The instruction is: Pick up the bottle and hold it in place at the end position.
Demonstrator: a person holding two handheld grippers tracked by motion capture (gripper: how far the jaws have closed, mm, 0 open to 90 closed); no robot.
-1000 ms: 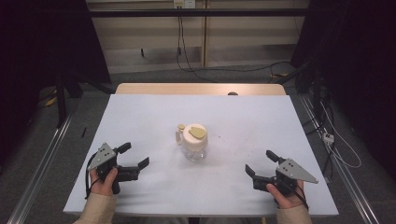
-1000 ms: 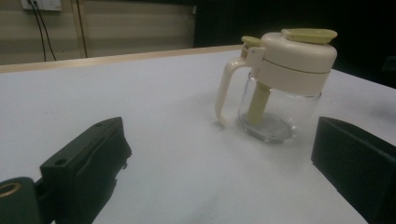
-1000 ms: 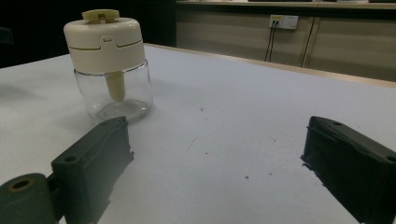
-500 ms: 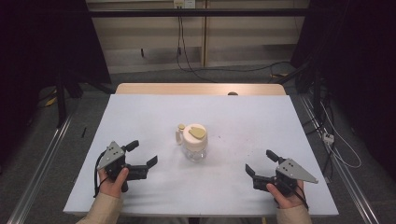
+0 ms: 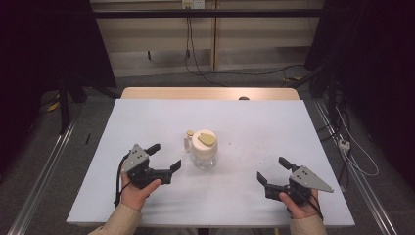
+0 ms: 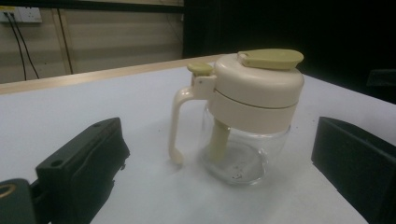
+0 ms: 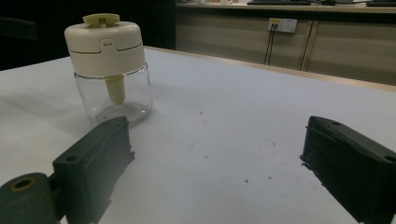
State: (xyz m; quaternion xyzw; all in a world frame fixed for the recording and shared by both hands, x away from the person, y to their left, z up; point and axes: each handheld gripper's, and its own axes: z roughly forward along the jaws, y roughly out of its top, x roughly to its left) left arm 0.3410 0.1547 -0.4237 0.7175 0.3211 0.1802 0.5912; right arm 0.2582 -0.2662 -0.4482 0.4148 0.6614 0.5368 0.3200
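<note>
1. The glass jar (image 5: pixel 204 149) with its cream lid stands upright near the middle of the tabletop (image 5: pixel 274 127), handle toward the far left.
2. My left gripper (image 5: pixel 165 159) is spread wide and empty, close to the jar and aimed at it; I judge it should straddle the glass body squarely.
3. My right gripper (image 5: pixel 274 171) is also spread and empty, resting near the front right edge.

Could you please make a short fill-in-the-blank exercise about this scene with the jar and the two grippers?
1. The glass jar has a cream ____ on top.
2. The jar's handle faces the ____ gripper.
3. The jaws of the right gripper stand ____.
4. The jar stands on the white ____.

Missing words: lid; left; open; table
</note>
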